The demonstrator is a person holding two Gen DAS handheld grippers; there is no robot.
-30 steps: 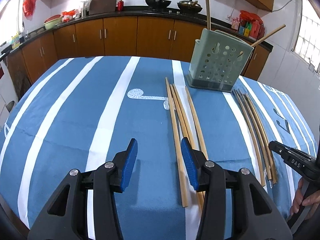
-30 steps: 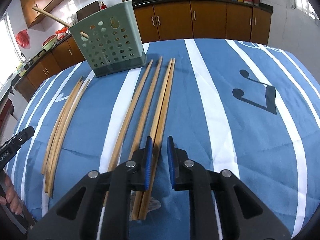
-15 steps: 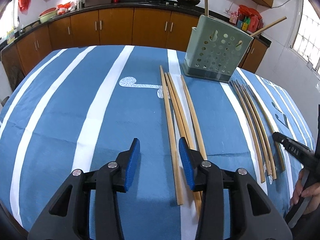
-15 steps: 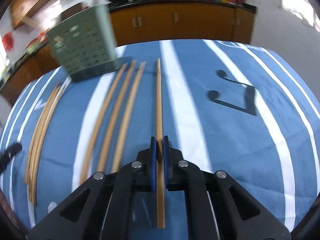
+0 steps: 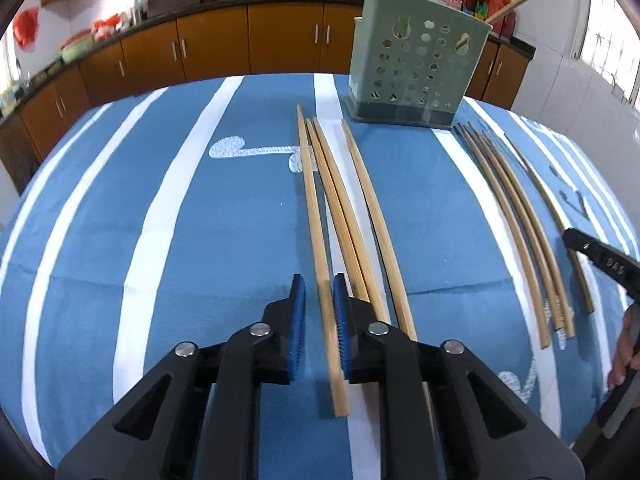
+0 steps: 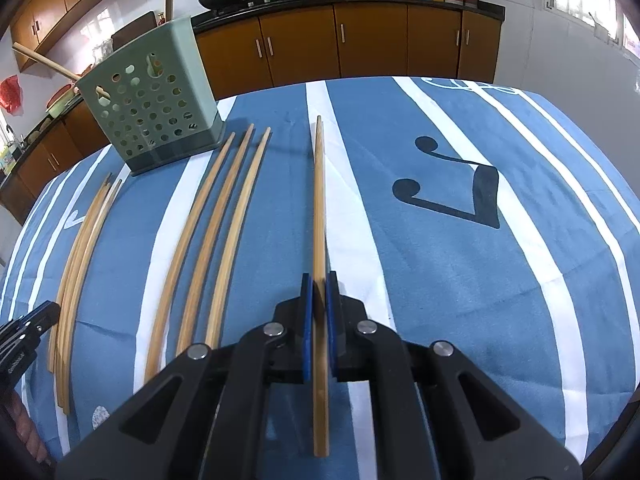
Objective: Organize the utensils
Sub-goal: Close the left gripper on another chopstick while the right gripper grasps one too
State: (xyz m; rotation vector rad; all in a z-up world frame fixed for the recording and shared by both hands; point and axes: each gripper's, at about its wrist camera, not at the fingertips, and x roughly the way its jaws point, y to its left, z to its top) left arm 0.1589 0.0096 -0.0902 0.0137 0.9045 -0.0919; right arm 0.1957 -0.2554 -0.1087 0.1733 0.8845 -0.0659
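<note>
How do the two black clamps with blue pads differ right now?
The right gripper is shut on one wooden chopstick, set apart from its group. The left gripper stands open around the leftmost chopstick, which lies beside its neighbours. Both point towards the green perforated holder.

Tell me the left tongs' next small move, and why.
Probably close the left tongs on the leftmost chopstick: it already runs between the blue pads, which stand slightly apart. The right tongs already grip another chopstick, and the green holder waits beyond.
</note>
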